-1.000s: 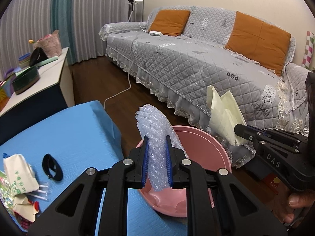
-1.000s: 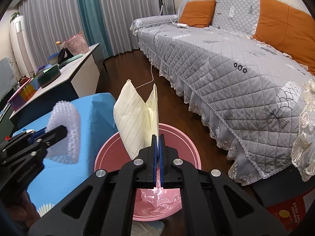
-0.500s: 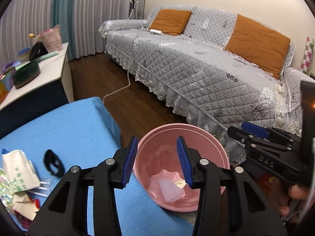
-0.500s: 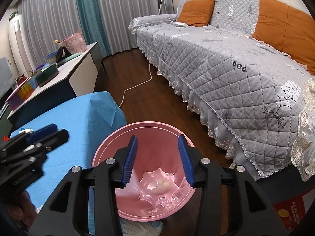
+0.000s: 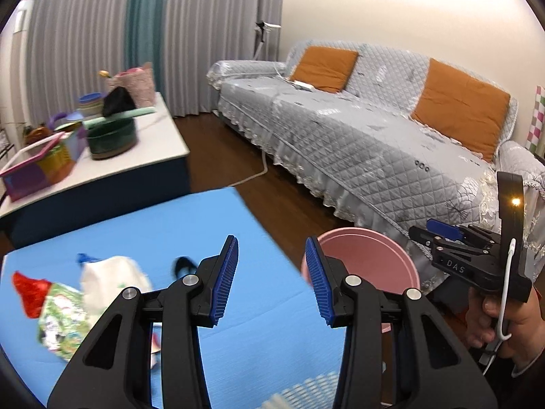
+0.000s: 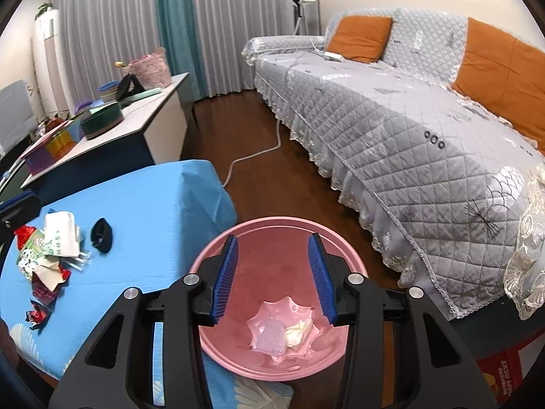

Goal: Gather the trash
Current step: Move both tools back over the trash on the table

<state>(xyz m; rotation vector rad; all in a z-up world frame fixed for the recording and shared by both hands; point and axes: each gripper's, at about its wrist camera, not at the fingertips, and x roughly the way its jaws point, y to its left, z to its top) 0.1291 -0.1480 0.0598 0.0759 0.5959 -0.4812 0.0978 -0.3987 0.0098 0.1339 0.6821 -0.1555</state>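
Left wrist view: the left hand-held gripper point(image 5: 271, 281) is spread apart and empty over the blue counter point(image 5: 143, 235), where blurred wrappers point(image 5: 68, 301) lie.

Right wrist view: the right hand-held gripper point(image 6: 272, 274), also apart, hangs above the pink bin point(image 6: 272, 347), which holds bubble wrap point(image 6: 270, 335) and cream paper point(image 6: 299, 329).

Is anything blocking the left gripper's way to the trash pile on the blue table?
Nothing visible does. The left gripper is open and empty above the blue table, and the wrapper pile lies to its left on bare cloth. A small black object sits beside the pile, not across the approach.
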